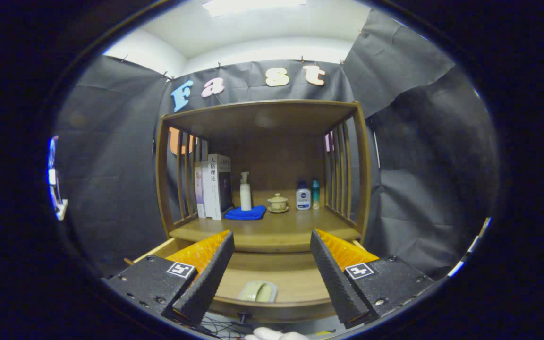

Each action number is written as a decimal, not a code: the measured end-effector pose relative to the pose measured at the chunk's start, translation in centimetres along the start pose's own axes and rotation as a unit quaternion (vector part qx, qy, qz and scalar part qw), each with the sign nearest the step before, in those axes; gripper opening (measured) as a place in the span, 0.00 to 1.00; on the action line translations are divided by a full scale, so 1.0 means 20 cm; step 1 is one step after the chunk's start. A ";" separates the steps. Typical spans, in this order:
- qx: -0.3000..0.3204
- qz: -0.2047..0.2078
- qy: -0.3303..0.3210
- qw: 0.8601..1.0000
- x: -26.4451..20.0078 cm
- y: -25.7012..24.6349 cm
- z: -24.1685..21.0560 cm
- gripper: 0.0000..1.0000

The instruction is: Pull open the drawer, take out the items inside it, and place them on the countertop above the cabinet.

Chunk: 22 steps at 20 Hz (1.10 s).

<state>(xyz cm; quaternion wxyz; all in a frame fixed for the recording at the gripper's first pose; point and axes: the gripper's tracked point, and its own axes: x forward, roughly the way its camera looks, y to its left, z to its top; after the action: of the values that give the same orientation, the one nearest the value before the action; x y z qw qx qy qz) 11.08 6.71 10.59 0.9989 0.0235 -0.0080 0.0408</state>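
The drawer (272, 283) is already pulled open, but the pale green soap dish (258, 292) lies flat inside it near the front, its long side running left to right, between the wide, empty tongs (272, 274), not yet on the counter (272, 231).

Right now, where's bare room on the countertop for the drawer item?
The countertop's front strip is bare, between the blue cloth and lidded cup and the front edge. The back row is crowded: books, pump bottle, two small bottles. The tool is open above the drawer.
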 end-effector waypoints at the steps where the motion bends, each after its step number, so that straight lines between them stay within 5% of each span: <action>1: 0.003 0.006 0.022 1.000 0.07 0.02 0.02 1.00; 8: -0.030 0.000 0.191 0.981 0.49 0.05 -0.05 1.00; 11: -0.053 0.009 0.282 0.958 0.56 0.09 -0.22 1.00; 15: -0.007 0.024 0.416 0.909 0.55 0.16 -0.49 0.96; 22: 0.009 -0.001 0.511 0.859 0.48 0.16 -0.82 0.80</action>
<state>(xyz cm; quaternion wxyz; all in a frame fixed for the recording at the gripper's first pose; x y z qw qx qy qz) 20.57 11.54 -5.52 0.8624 0.0079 0.5040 0.0457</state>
